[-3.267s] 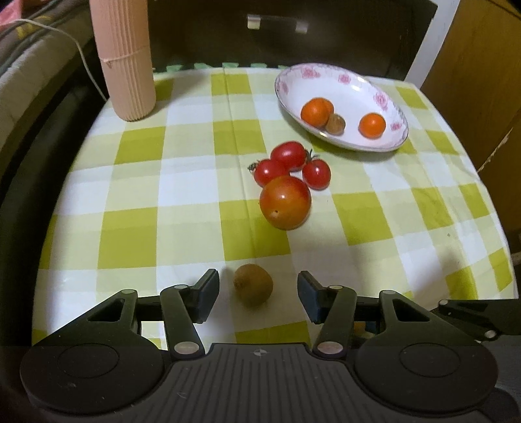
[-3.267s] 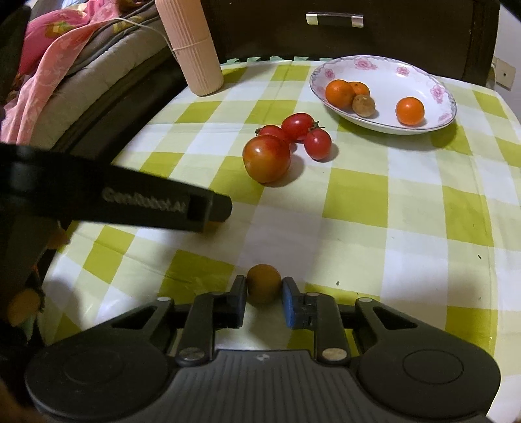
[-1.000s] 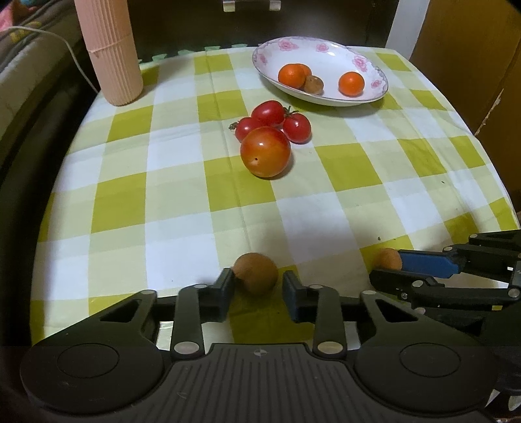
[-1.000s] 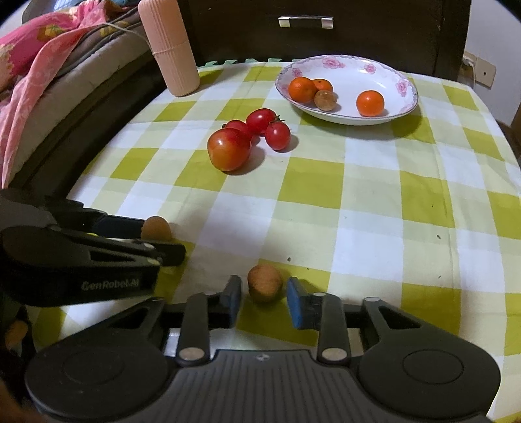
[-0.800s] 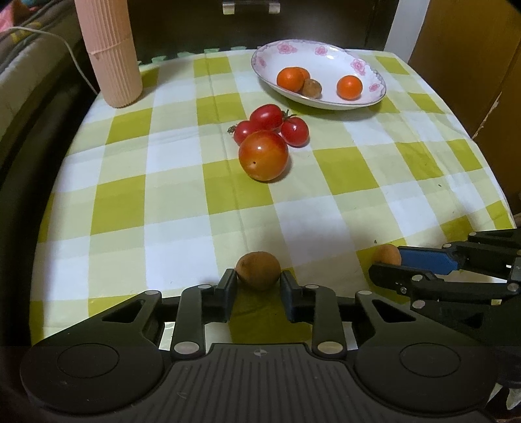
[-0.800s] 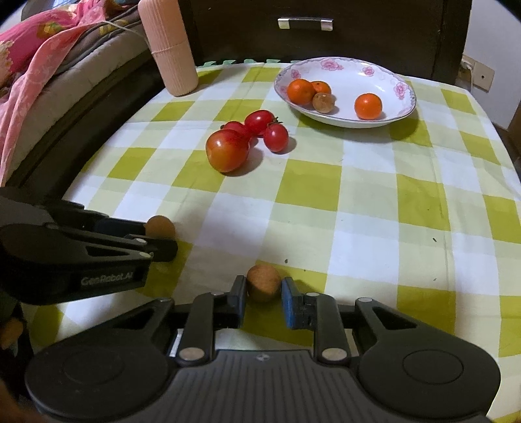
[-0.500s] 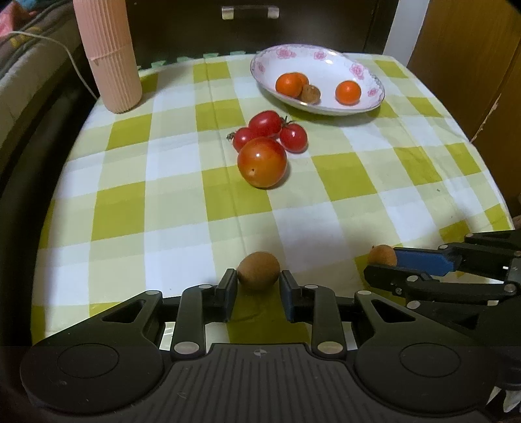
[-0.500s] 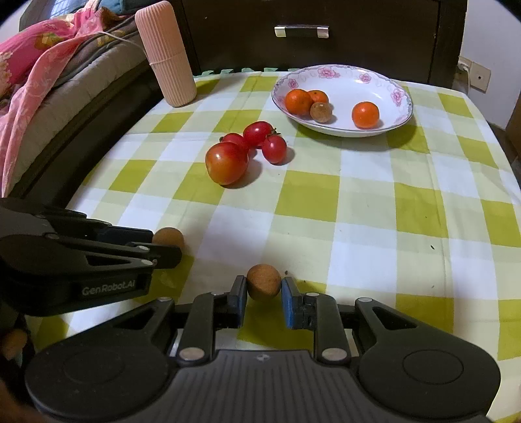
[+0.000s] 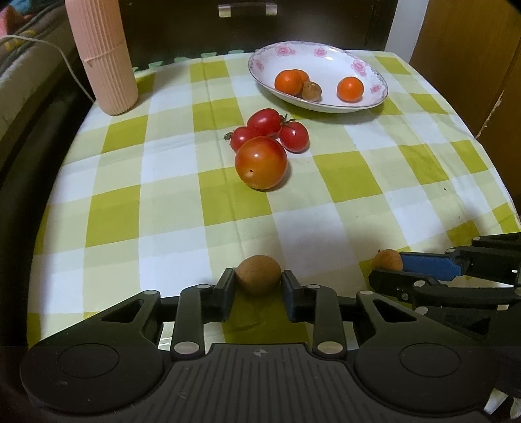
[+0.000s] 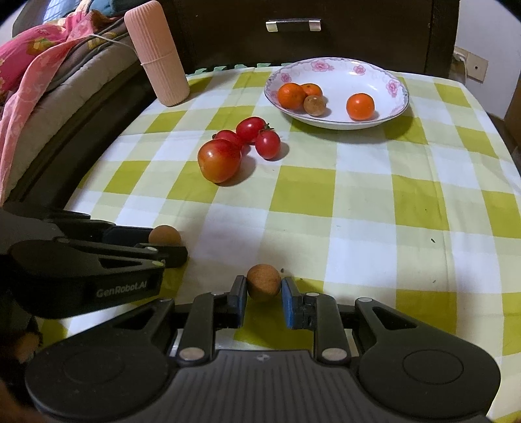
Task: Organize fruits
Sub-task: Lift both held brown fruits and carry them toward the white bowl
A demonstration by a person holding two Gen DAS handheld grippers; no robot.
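My left gripper point(image 9: 258, 280) is shut on a small brown round fruit point(image 9: 258, 273) near the front edge of the checked tablecloth point(image 9: 156, 227). To its right, my right gripper point(image 9: 387, 270) grips a second, smaller brown fruit point(image 9: 387, 259). In the right wrist view that gripper point(image 10: 263, 290) pinches its brown fruit point(image 10: 263, 280), and the left gripper point(image 10: 166, 243) comes in from the left with its fruit point(image 10: 164, 235). A white flowered plate point(image 9: 325, 52) at the back holds three oranges and a brown fruit point(image 9: 311, 90).
A large tomato point(image 9: 260, 162) and three small tomatoes point(image 9: 263, 121) lie mid-table, between the grippers and the plate. A pink ribbed cylinder point(image 9: 102, 55) stands at the back left. Behind the table is a dark drawer front point(image 10: 293, 24); bedding point(image 10: 29, 65) lies left.
The left jaws, open around the brown fruit at first, have closed on it. The right jaws eased slightly, then pinched their fruit again. Both grippers have hardly moved since.
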